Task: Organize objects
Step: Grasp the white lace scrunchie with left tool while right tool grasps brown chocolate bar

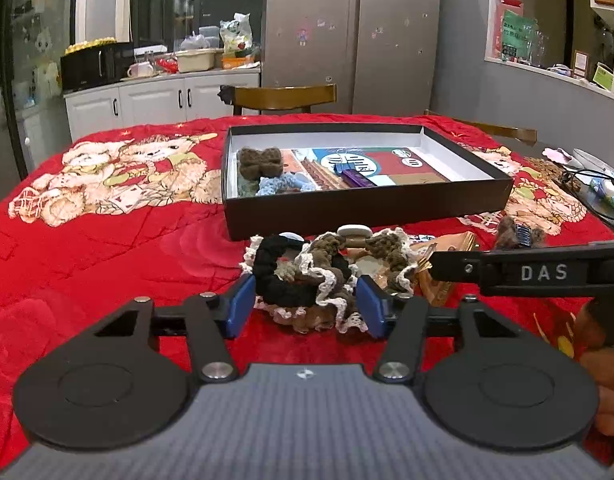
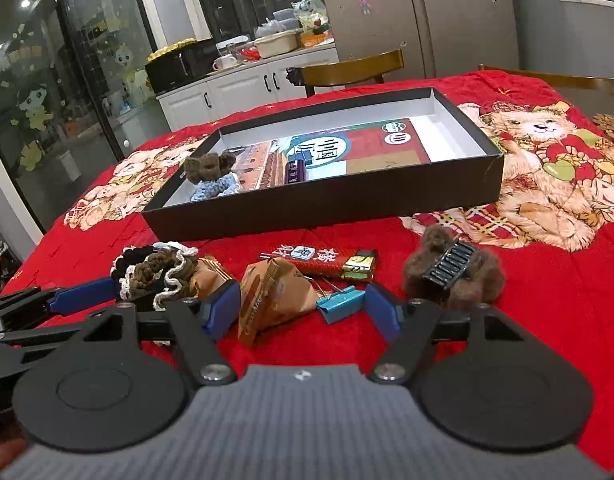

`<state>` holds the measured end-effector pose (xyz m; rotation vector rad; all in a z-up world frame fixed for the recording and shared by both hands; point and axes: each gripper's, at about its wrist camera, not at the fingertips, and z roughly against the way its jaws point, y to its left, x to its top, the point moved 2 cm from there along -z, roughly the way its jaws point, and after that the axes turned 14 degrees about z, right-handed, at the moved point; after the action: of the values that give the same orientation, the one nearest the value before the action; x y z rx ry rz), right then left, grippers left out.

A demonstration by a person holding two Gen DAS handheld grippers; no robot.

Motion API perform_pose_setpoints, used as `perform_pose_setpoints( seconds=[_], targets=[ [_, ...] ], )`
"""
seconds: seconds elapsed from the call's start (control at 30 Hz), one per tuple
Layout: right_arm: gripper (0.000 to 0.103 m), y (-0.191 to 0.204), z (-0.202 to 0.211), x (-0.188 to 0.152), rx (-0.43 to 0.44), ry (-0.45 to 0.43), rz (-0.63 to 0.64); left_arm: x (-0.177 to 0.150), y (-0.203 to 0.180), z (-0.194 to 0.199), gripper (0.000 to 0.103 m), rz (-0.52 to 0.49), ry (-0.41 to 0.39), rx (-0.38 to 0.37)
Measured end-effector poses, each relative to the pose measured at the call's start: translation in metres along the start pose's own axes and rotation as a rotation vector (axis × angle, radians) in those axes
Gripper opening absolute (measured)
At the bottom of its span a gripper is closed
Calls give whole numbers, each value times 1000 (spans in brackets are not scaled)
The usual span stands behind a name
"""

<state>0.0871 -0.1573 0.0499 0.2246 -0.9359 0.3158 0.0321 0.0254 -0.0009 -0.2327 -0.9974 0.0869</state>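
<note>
A black shallow box (image 1: 363, 206) (image 2: 319, 204) sits on the red blanket and holds a brown crochet scrunchie (image 1: 260, 161), a blue one (image 1: 285, 184), a purple stick (image 2: 295, 171) and a printed card. My left gripper (image 1: 305, 306) is open, its pads on either side of a pile of crochet scrunchies (image 1: 307, 276) (image 2: 155, 272). My right gripper (image 2: 303, 312) is open, with a brown paper packet (image 2: 271, 300) and a blue binder clip (image 2: 341, 303) between its fingers. A brown fuzzy hair claw (image 2: 453, 270) lies to the right.
A red wrapped bar with a mahjong tile (image 2: 311, 258) and a gold packet (image 2: 359, 266) lie before the box. Wooden chairs (image 1: 283, 96) stand behind the table. Cables and small items (image 1: 599, 188) lie at the table's right edge. A fridge and counter are behind.
</note>
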Motion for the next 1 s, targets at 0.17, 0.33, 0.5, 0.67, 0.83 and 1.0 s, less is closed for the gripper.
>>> perform_pose_setpoints(
  seconds=[0.17, 0.33, 0.5, 0.67, 0.83, 1.0],
  targets=[
    [76, 0, 0, -1, 0, 4, -1, 2, 3, -3, 61, 21, 17, 6],
    [76, -2, 0, 0, 8, 15, -18, 2, 4, 0, 59, 26, -3, 20],
    [77, -4, 0, 0, 13, 15, -28, 4, 4, 11, 59, 14, -90, 38],
    [76, -4, 0, 0, 10, 12, -24, 3, 2, 10, 59, 4, -72, 15],
    [72, -5, -1, 0, 10, 7, -31, -2, -3, 6, 34, -34, -59, 8],
    [67, -3, 0, -1, 4, 0, -29, -4, -5, 5, 26, -55, -55, 3]
  ],
)
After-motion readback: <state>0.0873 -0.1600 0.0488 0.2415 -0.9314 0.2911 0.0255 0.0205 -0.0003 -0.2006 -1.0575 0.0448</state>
